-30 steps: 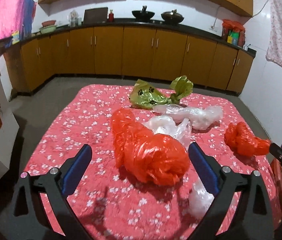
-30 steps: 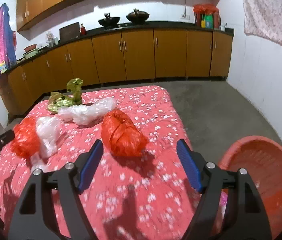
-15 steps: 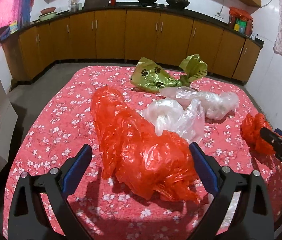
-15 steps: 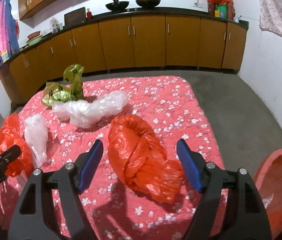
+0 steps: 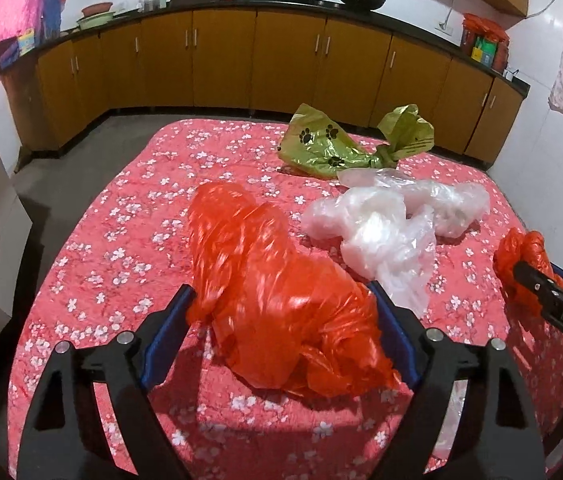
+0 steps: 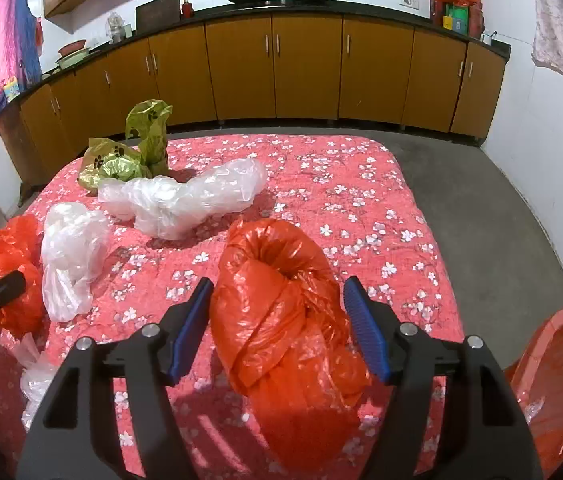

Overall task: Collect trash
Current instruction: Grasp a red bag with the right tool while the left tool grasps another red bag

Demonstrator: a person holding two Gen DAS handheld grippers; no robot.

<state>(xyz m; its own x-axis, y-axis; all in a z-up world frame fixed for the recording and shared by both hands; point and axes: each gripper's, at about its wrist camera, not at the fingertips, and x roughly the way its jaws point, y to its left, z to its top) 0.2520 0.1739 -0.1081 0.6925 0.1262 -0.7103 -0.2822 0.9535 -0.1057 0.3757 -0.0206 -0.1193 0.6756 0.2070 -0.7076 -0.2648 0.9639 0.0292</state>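
Two crumpled orange bags are lying on the red floral tablecloth (image 6: 361,184). The left orange bag (image 5: 277,292) is running lengthwise away from the camera, between the left gripper (image 5: 281,322) pads, both touching it. The right orange bag (image 6: 285,320) is lying likewise, knotted end farthest; the right gripper (image 6: 277,320) is closing, left pad touching, right pad just clear. An orange basin (image 6: 561,380) is sitting beside the table.
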